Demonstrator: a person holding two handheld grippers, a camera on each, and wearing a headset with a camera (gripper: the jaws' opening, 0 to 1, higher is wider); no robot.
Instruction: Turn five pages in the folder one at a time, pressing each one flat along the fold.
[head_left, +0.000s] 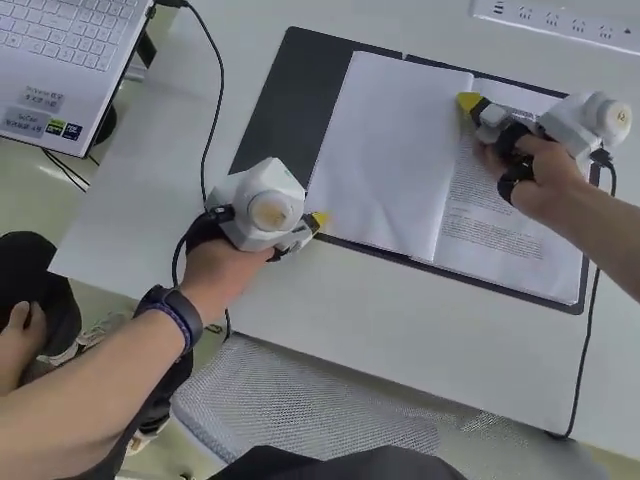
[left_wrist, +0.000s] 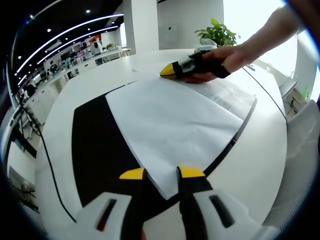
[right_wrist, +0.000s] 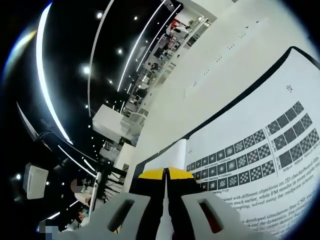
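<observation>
— Where's the folder now?

— The black flat folder (head_left: 290, 100) lies open on the white table (head_left: 400, 330), near its far edge. A blank white sheet (head_left: 390, 150) is spread over its left half, with bare black cover showing beyond it. A printed page of text (head_left: 500, 220) lies on the right half.

— And the left gripper (head_left: 318, 220)?

— It is down at the near edge, right by the blank sheet's lower corner. In the left gripper view its yellow-tipped jaws stand apart, unclenched, and that paper corner points into the gap between them (left_wrist: 162, 173). I can't tell whether they touch it.

— The right gripper (head_left: 468, 102)?

— It is up by the top of the fold, tips on the paper where the two pages meet. In the right gripper view its yellow tips (right_wrist: 165, 173) are pressed together with no gap. Rows of small checkerboard figures on the printed page (right_wrist: 250, 150) run beside them.

— Anything else about?

— A white laptop (head_left: 60, 50) sits at the far left, and a black cable (head_left: 205, 120) runs past the folder.
</observation>
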